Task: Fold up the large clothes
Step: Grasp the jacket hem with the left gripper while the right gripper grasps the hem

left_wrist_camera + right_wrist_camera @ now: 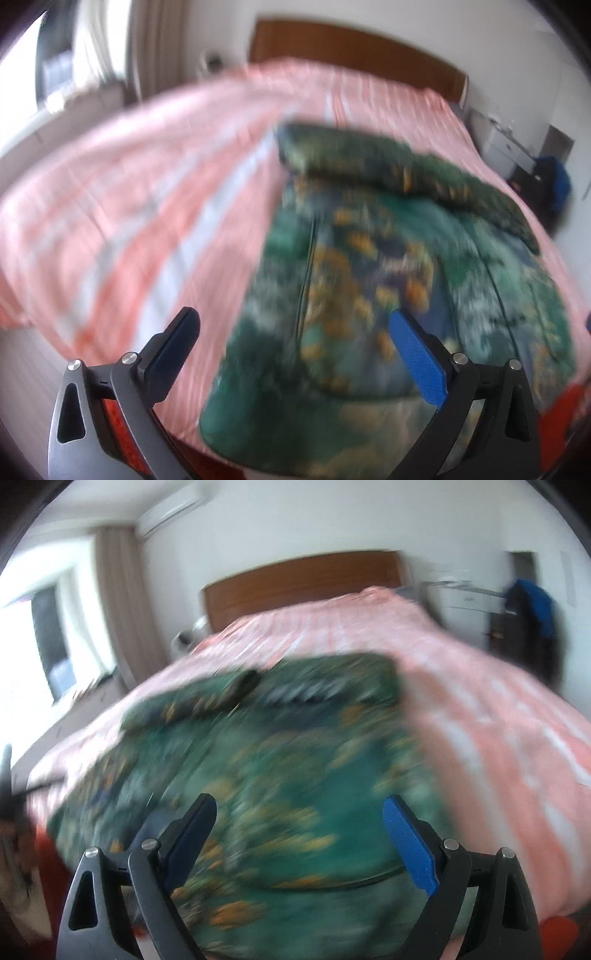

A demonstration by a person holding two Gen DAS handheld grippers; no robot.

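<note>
Through my left wrist camera, my left claw (pixel 293 326) is spread wide, its two blue-padded fingers (pixel 417 360) far apart with nothing between them. It hangs above the near edge of the bed (pixel 122 192), which wears a pink and white striped cover. The green patterned garment (pixel 369 280), flecked with orange and blue, lies spread flat on the right half of the bed, running from the near edge toward the far end. Its far part is doubled over into a thick dark green band (pixel 399 173) that slants from the middle of the bed off to the right. Two long dark seams run down the cloth toward me. The picture is blurred, so finer detail of the print is lost. Beyond the bed stands a brown wooden headboard (pixel 354 44) against a white wall, with a curtain (pixel 162 44) and bright window at far left, and something dark and blue (pixel 554 188) hanging at far right.

Through my right wrist camera, my right claw (pixel 299 812) is likewise open wide and grips nothing. The garment (pixel 295 775) fills the near middle of the view directly under and ahead of my fingers (pixel 410 845), with its folded far edge (pixel 314 686) lying across the bed. The striped cover (pixel 498 720) shows bare to the right and far beyond. The headboard (pixel 303 579) is at the far middle, the curtain (pixel 122 602) at left, and a wall air conditioner (pixel 170 509) above it.
</note>
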